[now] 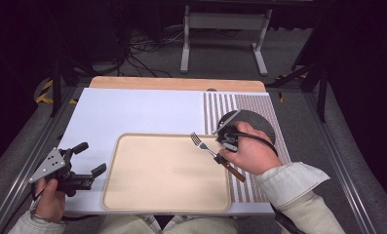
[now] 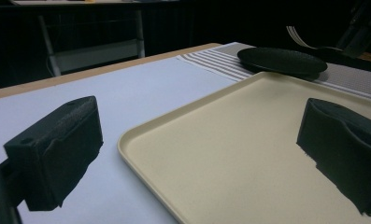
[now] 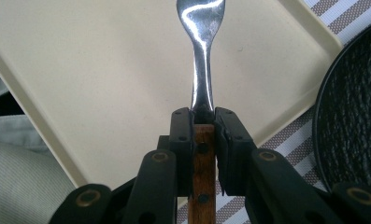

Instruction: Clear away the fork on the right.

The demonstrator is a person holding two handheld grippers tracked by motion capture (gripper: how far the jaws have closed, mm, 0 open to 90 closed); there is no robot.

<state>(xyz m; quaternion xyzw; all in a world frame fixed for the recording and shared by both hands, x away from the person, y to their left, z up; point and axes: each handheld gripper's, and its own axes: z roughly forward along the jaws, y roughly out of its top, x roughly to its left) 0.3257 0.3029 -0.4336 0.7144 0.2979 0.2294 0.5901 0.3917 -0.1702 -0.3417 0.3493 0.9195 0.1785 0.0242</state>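
- Wooden-handled fork [image 3: 203, 98] sat clamped in right gripper [image 3: 203, 135], tines out ahead over beige tray [image 3: 80, 70].
- Black plate [image 3: 356, 116] lay just right of that claw.
- Left gripper [image 2: 197, 154] gaped empty, jaws wide above tray's near-left edge.

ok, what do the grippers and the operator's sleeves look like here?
Both grippers are black, two-jawed, with blocky black pads. The left gripper carries a grey three-cornered plate on top. The right gripper has black linkage arms with brass-coloured pivot pins; a black cable loops from it over the right hand. The left hand is bare. Both sleeves are pale cream with faint stripes.
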